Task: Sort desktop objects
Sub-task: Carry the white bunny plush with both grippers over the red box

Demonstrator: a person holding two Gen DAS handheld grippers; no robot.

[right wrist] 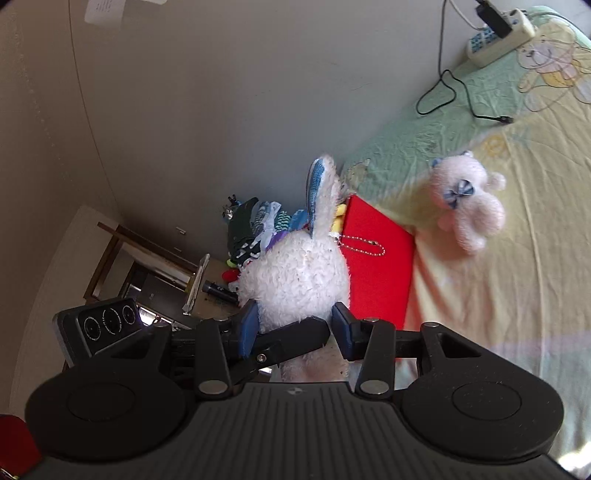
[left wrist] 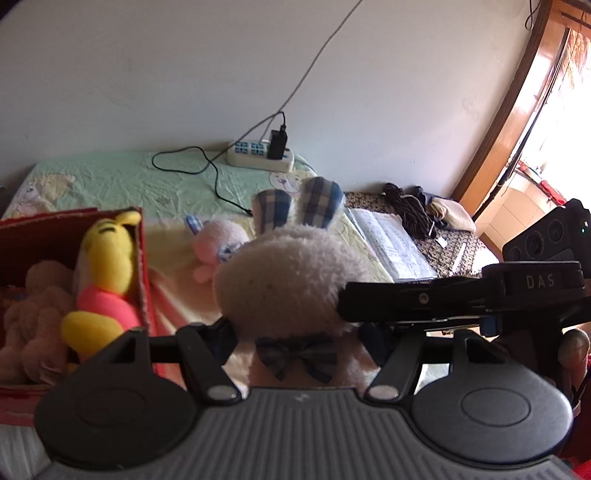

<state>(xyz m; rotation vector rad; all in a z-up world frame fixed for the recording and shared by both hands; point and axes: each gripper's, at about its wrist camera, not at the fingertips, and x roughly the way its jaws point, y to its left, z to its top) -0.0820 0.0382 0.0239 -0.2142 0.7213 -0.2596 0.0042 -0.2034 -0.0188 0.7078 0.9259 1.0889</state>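
While both grippers' fingers pinch the white rabbit [left wrist: 288, 273], the red box [left wrist: 142, 258] holds 2 plush toys.

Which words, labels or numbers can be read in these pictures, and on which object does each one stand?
"DAS": on the black body of the right gripper seen in the left wrist view, white letters.
Open book: printed lines, too small to read.
Paper sheet on the wall: too blurred to read.
Power strip: no readable marking.
White plush rabbit: no readable text.

Fluffy white plush rabbit [right wrist: 295, 273] – plaid cloth ears, matt red cardboard box [left wrist: 142, 258], crinkled cotton sheet [left wrist: 122, 177]
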